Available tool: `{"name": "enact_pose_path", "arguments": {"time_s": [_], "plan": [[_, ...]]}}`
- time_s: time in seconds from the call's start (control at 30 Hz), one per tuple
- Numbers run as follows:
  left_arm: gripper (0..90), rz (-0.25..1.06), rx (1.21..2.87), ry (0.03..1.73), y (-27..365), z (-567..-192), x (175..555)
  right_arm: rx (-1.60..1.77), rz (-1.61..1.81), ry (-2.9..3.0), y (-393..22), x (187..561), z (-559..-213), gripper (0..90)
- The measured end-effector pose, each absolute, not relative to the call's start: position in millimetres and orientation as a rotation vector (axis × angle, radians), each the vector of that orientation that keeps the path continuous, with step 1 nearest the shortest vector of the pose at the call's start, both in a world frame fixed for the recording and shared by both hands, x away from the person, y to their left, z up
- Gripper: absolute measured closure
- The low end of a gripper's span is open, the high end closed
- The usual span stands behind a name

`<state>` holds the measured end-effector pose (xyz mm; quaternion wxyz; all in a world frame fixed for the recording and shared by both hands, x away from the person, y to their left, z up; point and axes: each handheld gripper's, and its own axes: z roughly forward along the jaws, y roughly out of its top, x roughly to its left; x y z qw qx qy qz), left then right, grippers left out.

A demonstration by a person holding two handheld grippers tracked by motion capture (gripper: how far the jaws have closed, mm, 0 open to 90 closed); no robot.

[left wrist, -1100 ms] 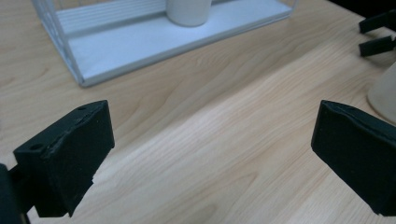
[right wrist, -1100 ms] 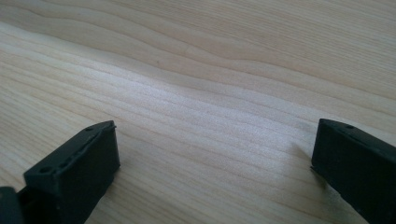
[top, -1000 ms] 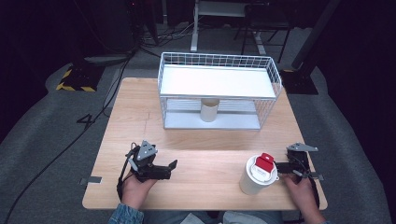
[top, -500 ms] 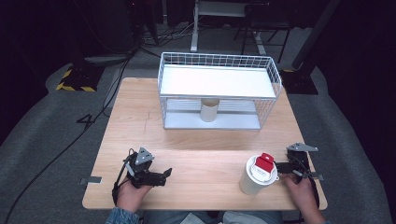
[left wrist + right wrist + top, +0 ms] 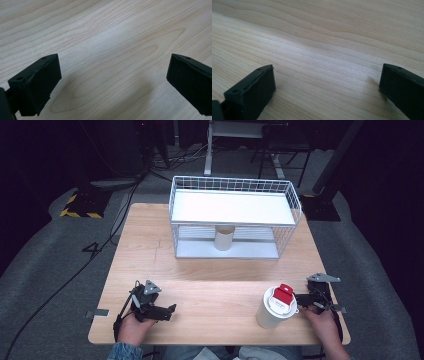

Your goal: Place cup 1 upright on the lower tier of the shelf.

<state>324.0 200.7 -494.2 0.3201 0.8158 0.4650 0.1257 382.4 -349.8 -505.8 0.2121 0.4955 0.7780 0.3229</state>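
resting low at the near right corner of the desk (image 5: 210,290), right gripper (image 5: 306,301) just beside the white cup (image 5: 272,312) with the red-topped lid (image 5: 283,295), fingers (image 5: 252,92) spread wide over bare wood and gripping nothing. parking near the front left edge, left gripper (image 5: 165,311) well apart from the cup, fingers (image 5: 37,82) likewise wide open and empty, pointing down at plain wood grain

judging the step in hand as a reach for the cup from its right side. coming in level, keeping the fingers wide until they straddle the cup's wall below the lid, closing gently since a paper-like wall will likely buckle, and avoiding the red tab so the lid does not pop. keeping the left gripper clear of the path toward the wire basket shelf (image 5: 235,187) at the far side of the desk

hard to make out: whether the right gripper's tips are touching the cup or stopping just short of it, from the high view. no telling whether the cup is full or empty under that lid. partly screened by the wire shelf, a tan cylinder (image 5: 224,238) standing on the lower level, its top cut off by the upper tray. no reading any print on the lid
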Motion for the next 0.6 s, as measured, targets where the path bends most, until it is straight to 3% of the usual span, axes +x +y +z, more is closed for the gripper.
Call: {"name": "enact_pose_path", "arguments": {"time_s": [0.27, 0.6], "plan": [[0.0, 0.429, 2.143, 1.207, 211.7, -505.9, 325.0, 1.363, 0.902, 2.176, -350.8, 384.5, -505.9, 0.0], [0.1, 0.42, 2.148, 1.192, 214.2, -506.1, 325.4, 1.351, 0.909, 2.191, -358.0, 383.9, -505.6, 0.1]]}}
